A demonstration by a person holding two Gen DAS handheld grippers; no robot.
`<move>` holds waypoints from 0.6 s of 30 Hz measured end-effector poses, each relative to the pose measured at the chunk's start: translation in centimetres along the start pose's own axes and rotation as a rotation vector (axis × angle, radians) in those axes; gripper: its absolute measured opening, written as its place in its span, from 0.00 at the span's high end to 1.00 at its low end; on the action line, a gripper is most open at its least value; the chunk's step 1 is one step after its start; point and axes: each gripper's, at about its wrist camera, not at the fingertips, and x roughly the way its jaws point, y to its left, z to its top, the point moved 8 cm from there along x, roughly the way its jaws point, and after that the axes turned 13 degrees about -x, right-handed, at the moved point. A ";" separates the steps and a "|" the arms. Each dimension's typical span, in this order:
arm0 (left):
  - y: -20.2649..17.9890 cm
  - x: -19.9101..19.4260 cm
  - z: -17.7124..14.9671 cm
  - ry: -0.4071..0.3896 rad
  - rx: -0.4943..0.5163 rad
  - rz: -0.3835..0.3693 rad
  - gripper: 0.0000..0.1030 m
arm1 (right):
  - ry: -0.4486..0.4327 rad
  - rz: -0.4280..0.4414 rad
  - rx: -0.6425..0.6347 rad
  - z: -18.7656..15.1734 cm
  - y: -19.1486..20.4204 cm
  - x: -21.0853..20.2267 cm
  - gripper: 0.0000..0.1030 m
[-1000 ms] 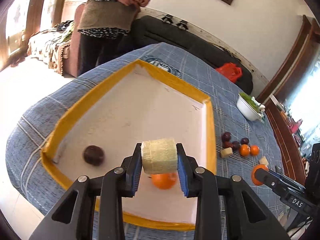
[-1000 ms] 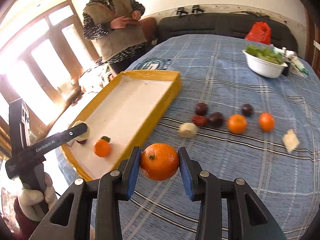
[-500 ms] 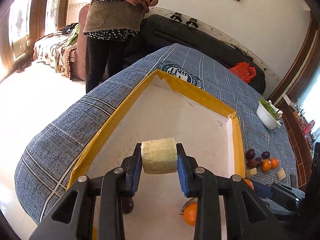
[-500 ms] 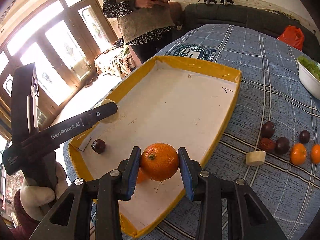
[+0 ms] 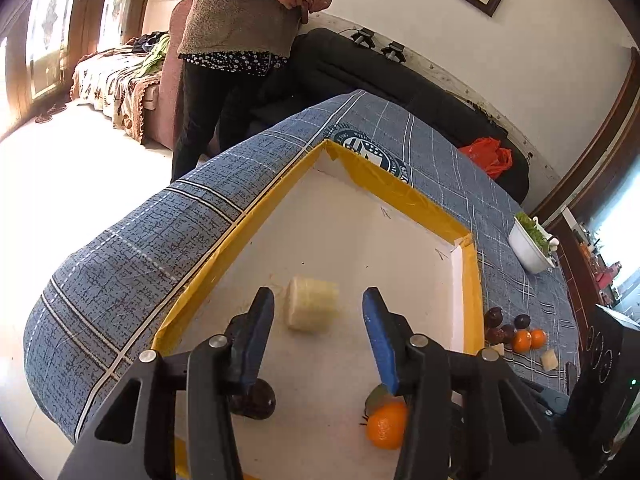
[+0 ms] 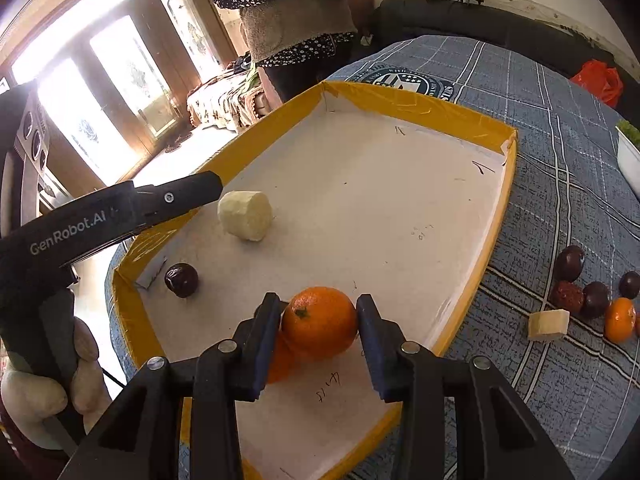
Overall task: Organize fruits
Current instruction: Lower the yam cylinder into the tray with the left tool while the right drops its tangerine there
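A pale peeled fruit chunk (image 5: 312, 310) lies on the white floor of the yellow-rimmed tray (image 5: 400, 188), free between the fingers of my left gripper (image 5: 318, 294), whose jaws are opening. In the right wrist view the same chunk (image 6: 245, 216) sits just past the left gripper's finger (image 6: 180, 196). My right gripper (image 6: 318, 298) hangs low over the tray's (image 6: 420, 108) near end. Its pads still touch an orange (image 6: 320, 322) and its jaws are starting to open. A second orange (image 6: 280, 360) lies right under it. A dark plum (image 6: 182, 280) rests near the tray's left corner.
On the blue checked cloth right of the tray lie several dark plums (image 6: 568, 264), small oranges (image 6: 620, 320) and a pale chunk (image 6: 548, 324). A white bowl of greens (image 5: 530, 244) stands further right. A person (image 5: 240, 20) stands at the table's far edge.
My left gripper has opened and let the pale chunk drop onto the tray floor. My right gripper has sunk with its orange onto the orange in the tray.
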 end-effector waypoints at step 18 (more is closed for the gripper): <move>-5.2 -5.4 -4.1 -0.004 0.018 -0.067 0.36 | -0.186 -0.128 0.183 -3.3 -7.6 -12.9 0.35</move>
